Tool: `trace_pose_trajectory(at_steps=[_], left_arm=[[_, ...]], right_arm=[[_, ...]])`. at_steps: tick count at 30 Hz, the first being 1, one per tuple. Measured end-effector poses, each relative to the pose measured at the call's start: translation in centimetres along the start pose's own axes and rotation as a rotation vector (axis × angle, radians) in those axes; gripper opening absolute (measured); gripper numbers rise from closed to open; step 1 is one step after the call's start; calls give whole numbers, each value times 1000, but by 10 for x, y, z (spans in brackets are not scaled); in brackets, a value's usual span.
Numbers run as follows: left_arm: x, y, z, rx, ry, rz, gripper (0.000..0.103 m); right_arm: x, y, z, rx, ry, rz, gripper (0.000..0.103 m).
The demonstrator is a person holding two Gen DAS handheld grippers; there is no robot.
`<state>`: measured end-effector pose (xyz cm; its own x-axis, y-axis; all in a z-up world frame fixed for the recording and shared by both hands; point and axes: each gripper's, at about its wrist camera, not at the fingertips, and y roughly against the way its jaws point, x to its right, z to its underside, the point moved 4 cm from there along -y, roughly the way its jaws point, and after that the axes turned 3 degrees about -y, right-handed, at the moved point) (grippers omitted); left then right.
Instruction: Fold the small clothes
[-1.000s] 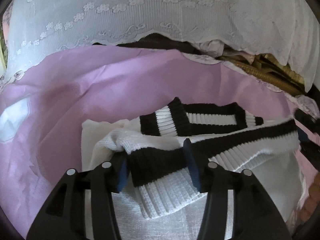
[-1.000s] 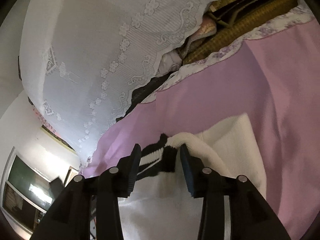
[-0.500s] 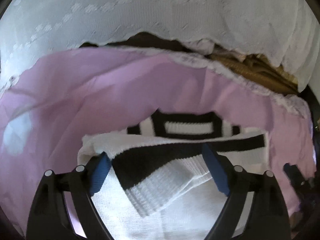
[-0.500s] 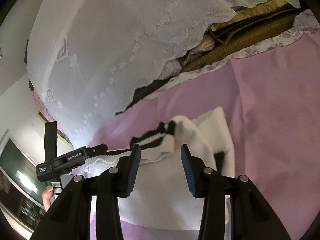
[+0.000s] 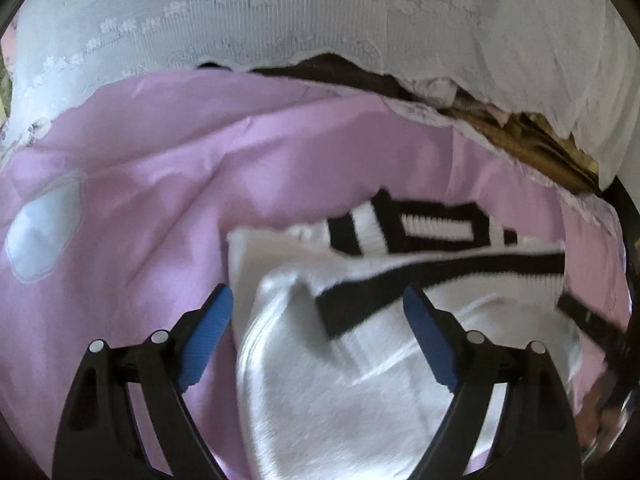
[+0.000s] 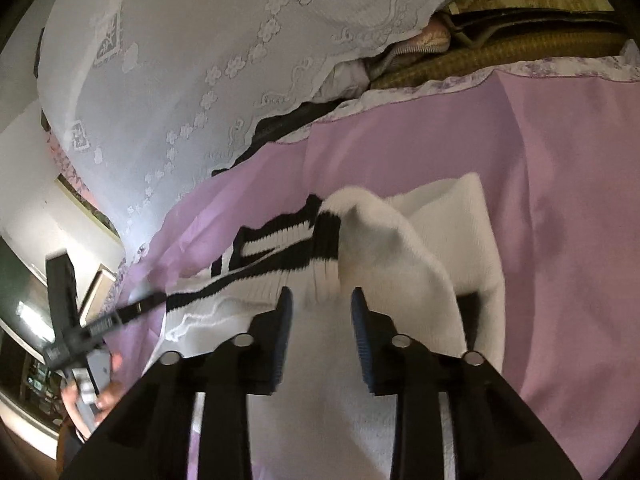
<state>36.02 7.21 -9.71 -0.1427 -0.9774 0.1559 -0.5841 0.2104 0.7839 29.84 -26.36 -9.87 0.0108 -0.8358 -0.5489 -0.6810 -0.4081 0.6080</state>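
A small white knit sweater (image 5: 360, 360) with black and white ribbed trim lies folded over on a pink sheet (image 5: 160, 168). My left gripper (image 5: 318, 312) is open and empty, its blue pads on either side of the sweater's folded black-banded hem. The sweater also shows in the right wrist view (image 6: 400, 248). My right gripper (image 6: 322, 304) is open, just above the ribbed hem and a white sleeve fold, holding nothing. The left gripper tool (image 6: 80, 332) shows at the left of the right wrist view.
A white lace curtain (image 5: 320, 20) hangs behind the bed, also in the right wrist view (image 6: 200, 60). Brown woven mats and bundled cloth (image 6: 500, 40) lie along the far edge. A pale patch (image 5: 44, 232) marks the sheet at the left.
My left gripper let go of the black-banded hem, opened wide and drew back. My right gripper released the sweater's edge, which now lies on the folded sweater.
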Motion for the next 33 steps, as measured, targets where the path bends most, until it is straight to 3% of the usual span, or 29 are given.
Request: trace_pose_trajectory(at_steps=[1,5,7,9,12,13,15,19,21,22,25,28,30,33], left_arm=[[-3,-2,6,-17,6,39,84],[0,-6,18,-54,15,179,84],[13,-7,14,-54,4,275,84],[23,-13,-1,-42,-7,300,84],[13,-15,-35,47,145,247,84],[3,-8,-42,114,212,222,84],[-5,-5,-43,133,240,158,85],[4,-7,-17,113,98,12,85],[7,-2,-2,116,56,39,85],[17,3,7,121,6,79,85],[38,17,25,144,-146,107,85],[59,16,40,132,-309,78,85],[64,8,44,107,-345,97,85],[63,-14,28,91,-335,-6,86]], right_arm=[[2,0,-2,-4,-11,-8,44],[0,-7,-3,-36,-5,-14,46],[-7,-14,-4,-76,-2,-66,47],[-24,-31,-17,-124,11,-130,47],[-31,-24,-50,43,-53,-155,47],[-26,-16,-59,104,-76,-119,47],[-20,-7,-58,134,-35,-19,47],[-16,4,-32,154,80,64,47],[-13,1,-24,122,80,50,47],[-13,-7,-20,78,90,50,46],[-22,-24,-10,9,148,91,45],[-25,-30,-3,-19,168,100,45],[-16,-32,0,-17,134,98,45],[-10,-36,4,-2,126,89,45]])
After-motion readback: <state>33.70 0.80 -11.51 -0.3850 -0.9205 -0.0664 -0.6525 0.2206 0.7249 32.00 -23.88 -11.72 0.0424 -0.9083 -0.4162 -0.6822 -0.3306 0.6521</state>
